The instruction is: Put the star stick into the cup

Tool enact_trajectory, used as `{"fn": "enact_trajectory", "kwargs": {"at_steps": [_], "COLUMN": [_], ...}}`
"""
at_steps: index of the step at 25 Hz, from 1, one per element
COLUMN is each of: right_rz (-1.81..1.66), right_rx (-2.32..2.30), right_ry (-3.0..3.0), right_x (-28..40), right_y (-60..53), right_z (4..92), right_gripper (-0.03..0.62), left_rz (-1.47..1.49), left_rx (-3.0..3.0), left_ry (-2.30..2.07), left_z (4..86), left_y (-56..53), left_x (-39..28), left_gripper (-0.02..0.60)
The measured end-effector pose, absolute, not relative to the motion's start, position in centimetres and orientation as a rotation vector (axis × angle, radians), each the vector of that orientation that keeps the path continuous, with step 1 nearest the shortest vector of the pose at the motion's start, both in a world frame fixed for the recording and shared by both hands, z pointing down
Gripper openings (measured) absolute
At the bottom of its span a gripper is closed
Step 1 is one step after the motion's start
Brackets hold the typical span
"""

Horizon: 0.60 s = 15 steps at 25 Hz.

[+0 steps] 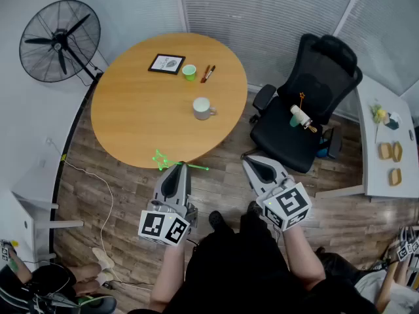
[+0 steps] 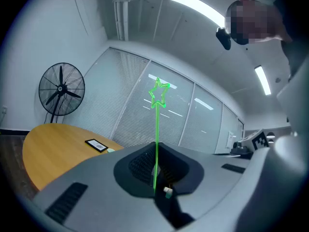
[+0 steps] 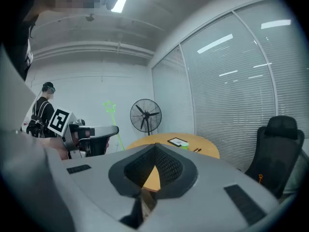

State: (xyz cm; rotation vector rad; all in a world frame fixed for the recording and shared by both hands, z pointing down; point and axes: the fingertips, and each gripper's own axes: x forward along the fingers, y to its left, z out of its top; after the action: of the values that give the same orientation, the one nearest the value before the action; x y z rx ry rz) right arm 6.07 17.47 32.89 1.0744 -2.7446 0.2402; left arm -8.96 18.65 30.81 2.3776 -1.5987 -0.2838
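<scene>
The green star stick (image 2: 157, 124) is clamped between the jaws of the left gripper (image 2: 155, 151), rising straight up out of them in that gripper's own view, star at the top. In the head view the left gripper (image 1: 178, 167) is held just short of the near edge of the round wooden table (image 1: 141, 120), and the stick's star (image 1: 162, 159) shows against that edge, with the rest of the stick running off to the right past the jaw tips. The right gripper (image 1: 254, 162) is held beside it, over the wood floor, its jaws drawn together on nothing; a sliver of tabletop shows through behind them in its own view (image 3: 155, 151). On the table, well apart from the stick, a white mug (image 1: 203, 108) stands near the middle. Farther back are a small green cup (image 1: 189, 72), two pens (image 1: 207, 73) just right of it and a framed picture (image 1: 166, 64) just left of it. A black office chair (image 1: 308, 110) stands to the table's right with a few small things on its seat, and a standing fan (image 1: 60, 41) is at the far left.
</scene>
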Motion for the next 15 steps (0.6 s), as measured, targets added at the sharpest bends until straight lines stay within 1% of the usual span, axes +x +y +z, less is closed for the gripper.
{"fn": "enact_trajectory", "kwargs": {"at_steps": [15], "right_rz": [0.255], "right_rx": [1.127], "right_ry": [-2.74], "right_x": [4.7], "right_y": [18.4], "right_z": [32.9], "right_gripper": [0.009], "left_rz": [-0.273], "left_rx": [2.376], "left_ry": [-1.602], "left_z": [31.1], "left_y": [20.0], "left_x": [-10.8], "left_gripper": [0.011]}}
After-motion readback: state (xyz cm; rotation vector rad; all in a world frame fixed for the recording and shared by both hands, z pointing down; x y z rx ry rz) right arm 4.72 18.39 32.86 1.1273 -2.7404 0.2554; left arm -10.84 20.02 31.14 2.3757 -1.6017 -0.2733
